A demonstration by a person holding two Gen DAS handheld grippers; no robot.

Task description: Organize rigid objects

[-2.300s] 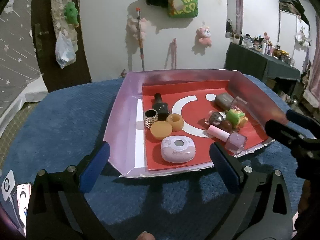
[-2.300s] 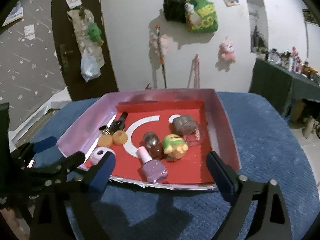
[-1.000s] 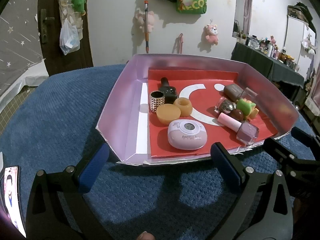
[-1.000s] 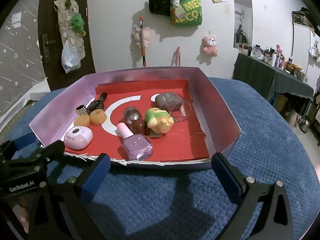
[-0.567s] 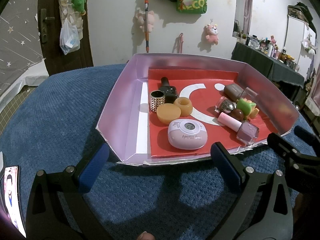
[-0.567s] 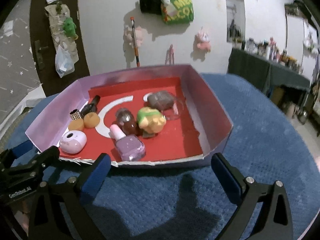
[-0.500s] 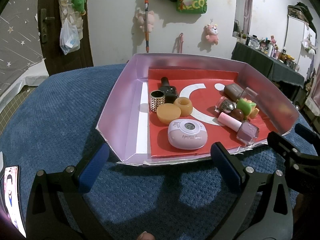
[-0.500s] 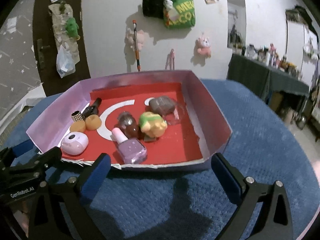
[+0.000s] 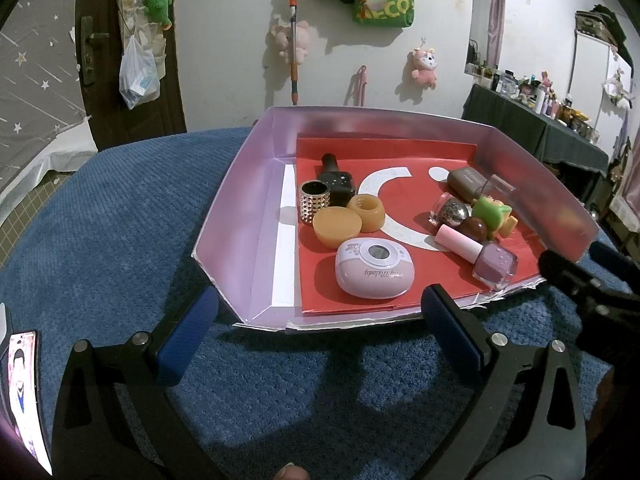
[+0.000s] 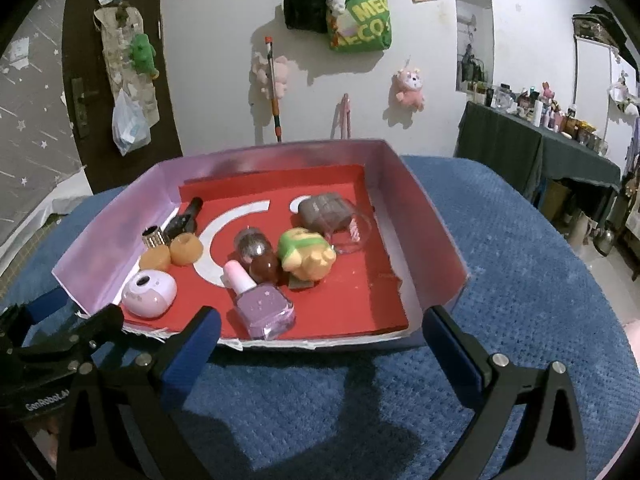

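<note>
A pink-walled tray (image 9: 240, 208) (image 10: 424, 216) with a red floor sits on the blue cloth. It holds a lilac oval case (image 9: 374, 269) (image 10: 149, 294), a purple nail polish bottle (image 9: 480, 255) (image 10: 260, 300), two orange pieces (image 9: 336, 226), a studded metal ring (image 9: 314, 201), a black bottle (image 9: 336, 184), a green toy (image 9: 491, 213) (image 10: 306, 254), a brown ball and a brown case (image 10: 324, 210). My left gripper (image 9: 320, 322) is open and empty just before the tray's near edge. My right gripper (image 10: 320, 338) is open and empty at the tray's near right edge.
The tray stands on a round blue-covered table (image 9: 120, 240) (image 10: 520, 280). A phone (image 9: 22, 380) lies at the far left. A dark table with bottles (image 10: 540, 140) stands at the right. Bags and plush toys hang on the wall behind.
The right gripper's view has drawn a little closer to the tray and steadied. The left gripper has barely moved. Nothing was picked up.
</note>
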